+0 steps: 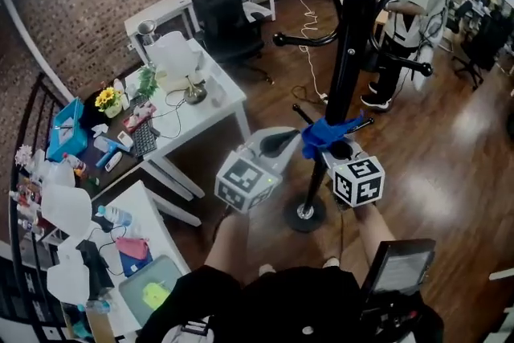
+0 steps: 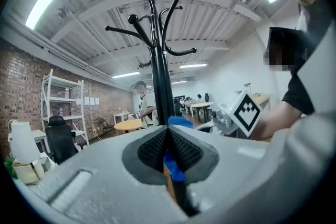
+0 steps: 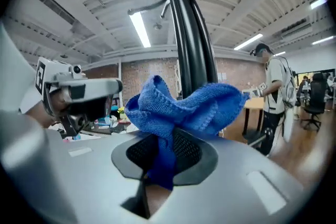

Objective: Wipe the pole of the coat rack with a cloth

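One blue cloth (image 1: 324, 132) is bunched against the black pole (image 1: 348, 60) of the coat rack, low on the pole and above its round base (image 1: 305, 215). The right gripper (image 3: 164, 150) has its jaws closed on a fold of the cloth, and the rest of the fabric billows out beyond its pads and presses on the pole. The left gripper (image 2: 169, 147), just beside it on the pole's other side, has its jaws pressed together on a thin strip of the same cloth. The rack stands on a wooden floor (image 1: 450, 149). A white desk (image 1: 213, 104) with a keyboard (image 1: 144, 138) and yellow flowers (image 1: 107, 98) lies to the left, a black office chair (image 1: 225, 12) behind it. A person (image 1: 405, 20) stands beyond the rack.
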`<state>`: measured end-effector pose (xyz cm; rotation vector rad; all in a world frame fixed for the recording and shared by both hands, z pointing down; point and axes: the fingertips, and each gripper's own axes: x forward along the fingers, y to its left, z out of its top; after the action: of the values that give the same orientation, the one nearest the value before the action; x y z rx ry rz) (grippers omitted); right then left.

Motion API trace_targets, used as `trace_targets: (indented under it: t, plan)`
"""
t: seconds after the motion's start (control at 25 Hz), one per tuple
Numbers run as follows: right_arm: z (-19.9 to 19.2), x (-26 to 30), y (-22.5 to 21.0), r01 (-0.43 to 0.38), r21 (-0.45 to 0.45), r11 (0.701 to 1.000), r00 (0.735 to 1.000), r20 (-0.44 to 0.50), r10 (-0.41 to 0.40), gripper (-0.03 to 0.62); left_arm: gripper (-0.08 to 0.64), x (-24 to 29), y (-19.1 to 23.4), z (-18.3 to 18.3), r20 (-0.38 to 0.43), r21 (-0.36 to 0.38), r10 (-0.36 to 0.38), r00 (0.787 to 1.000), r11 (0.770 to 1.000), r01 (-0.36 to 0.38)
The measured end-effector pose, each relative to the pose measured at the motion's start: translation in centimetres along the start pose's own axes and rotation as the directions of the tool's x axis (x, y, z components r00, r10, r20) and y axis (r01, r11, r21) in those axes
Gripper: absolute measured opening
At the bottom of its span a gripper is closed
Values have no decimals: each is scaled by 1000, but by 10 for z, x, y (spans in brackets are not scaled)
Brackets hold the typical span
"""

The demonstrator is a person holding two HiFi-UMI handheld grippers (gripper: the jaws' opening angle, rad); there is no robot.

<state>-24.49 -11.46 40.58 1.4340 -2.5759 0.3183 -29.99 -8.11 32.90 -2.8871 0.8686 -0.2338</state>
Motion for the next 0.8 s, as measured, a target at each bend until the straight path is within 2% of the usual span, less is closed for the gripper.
trace_targets:
  t: [0.08,0.16,0.32,0.44,0.52,0.64,0.8]
  plan:
    - [-23,-2,-2,13,48,999,997,-73,-10,71,2,2,-7,-2,4,-11,-36,999,999,36]
    - [-28,-10,-2,3,113,994,996,-86,7,71,2,6,-13,0,10,-18,-56,998,998,56]
    - [-21,-36,18,-97,194,976,989,-91,116,71,2,9,-21,8,4,-19,-58,998,998,58]
    - [-18,-43,29,-144,200,969,982,-94,165,71,2,8,-23,11,-1,-21,-43,999,999,43]
    - [-19,-32,21,-118,186,975,986,-92,137,71,2,9,-22,12,2,-21,-39,999,999,39]
    - [-20,-15,0,-20,119,993,998,-64,28,71,2,10,-19,7,-8,-21,-58,998,998,58]
    - [18,-17,-7,65,42,997,994,81,-68,71,3,6,-7,5,-16,-12,-88,996,996,88]
